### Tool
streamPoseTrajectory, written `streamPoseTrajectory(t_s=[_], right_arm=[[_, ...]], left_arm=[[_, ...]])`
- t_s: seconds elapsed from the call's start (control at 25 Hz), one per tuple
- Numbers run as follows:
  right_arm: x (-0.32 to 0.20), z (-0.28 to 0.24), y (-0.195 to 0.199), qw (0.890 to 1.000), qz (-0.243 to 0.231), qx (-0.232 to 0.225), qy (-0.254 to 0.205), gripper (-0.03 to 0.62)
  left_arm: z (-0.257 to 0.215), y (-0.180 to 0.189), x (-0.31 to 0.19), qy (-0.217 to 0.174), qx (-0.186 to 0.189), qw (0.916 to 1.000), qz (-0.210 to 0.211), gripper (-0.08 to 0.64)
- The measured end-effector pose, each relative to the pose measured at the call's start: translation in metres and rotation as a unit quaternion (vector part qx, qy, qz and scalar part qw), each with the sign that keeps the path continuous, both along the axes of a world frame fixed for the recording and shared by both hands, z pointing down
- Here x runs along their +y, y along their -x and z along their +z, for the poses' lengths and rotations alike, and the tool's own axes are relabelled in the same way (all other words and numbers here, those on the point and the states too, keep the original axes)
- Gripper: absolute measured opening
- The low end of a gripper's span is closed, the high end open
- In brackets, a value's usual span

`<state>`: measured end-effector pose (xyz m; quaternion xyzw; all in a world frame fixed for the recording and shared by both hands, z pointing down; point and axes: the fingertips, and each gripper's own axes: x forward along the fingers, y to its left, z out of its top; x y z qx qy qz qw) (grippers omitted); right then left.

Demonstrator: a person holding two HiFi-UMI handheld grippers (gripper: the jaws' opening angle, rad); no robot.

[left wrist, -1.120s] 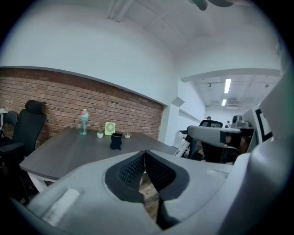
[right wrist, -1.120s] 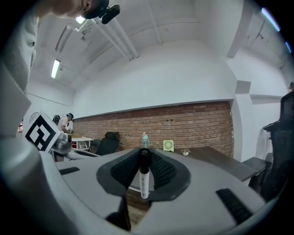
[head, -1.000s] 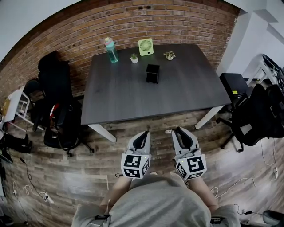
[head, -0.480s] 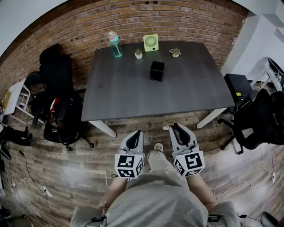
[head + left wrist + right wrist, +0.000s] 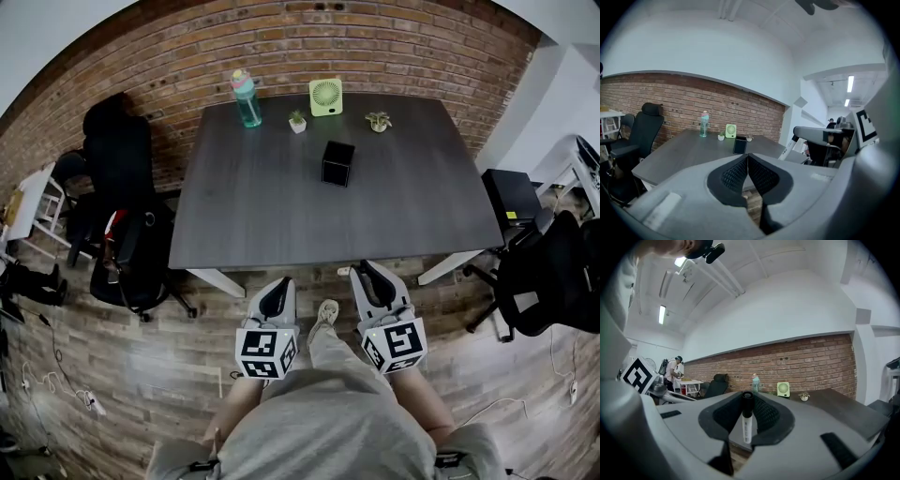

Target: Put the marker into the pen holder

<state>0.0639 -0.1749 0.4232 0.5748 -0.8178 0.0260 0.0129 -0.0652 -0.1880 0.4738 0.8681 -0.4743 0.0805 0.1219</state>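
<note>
The black cube-shaped pen holder [image 5: 337, 163] stands on the dark table [image 5: 272, 206], toward its far middle; it shows too in the left gripper view as the pen holder [image 5: 739, 145]. My right gripper [image 5: 367, 272] hangs in front of the table's near edge, shut on a marker [image 5: 747, 417] with a white barrel and black cap, held upright between the pads. My left gripper [image 5: 278, 288] is beside it, shut with nothing between its pads [image 5: 736, 174]. In the head view the marker is not visible.
At the table's far edge stand a teal bottle [image 5: 246, 97], a small green fan [image 5: 325, 96] and two tiny potted plants [image 5: 297, 122]. Black office chairs [image 5: 127, 239] are at the left and another [image 5: 553, 281] at the right. A person's leg and shoe [image 5: 325, 312] are between the grippers.
The view has shifted closer to the table; both grippers now sit nearer its near edge. A leg has stepped forward between them. The marker stays held.
</note>
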Motion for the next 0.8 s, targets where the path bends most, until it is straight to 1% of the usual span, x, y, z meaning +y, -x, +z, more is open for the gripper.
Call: streamPoseTrajectory(t_s=[0.2,0.4,0.8], right_arm=[[-0.045,-0.004,-0.006,1.000,-0.008,0.001,-0.005,0.073],[-0.089,-0.011,-0.014,1.000,-0.013,0.006,-0.007,0.073],[-0.166,-0.018,-0.036,1.000,-0.011,0.015,-0.011,0.073]], left_arm=[[-0.001,-0.007,-0.040,-0.001,-0.004,1.0000,-0.005,0.017],[-0.012,-0.018,-0.081,-0.006,-0.001,1.0000,-0.005,0.017],[-0.020,-0.034,-0.151,-0.007,0.004,0.9999,-0.011,0.017]])
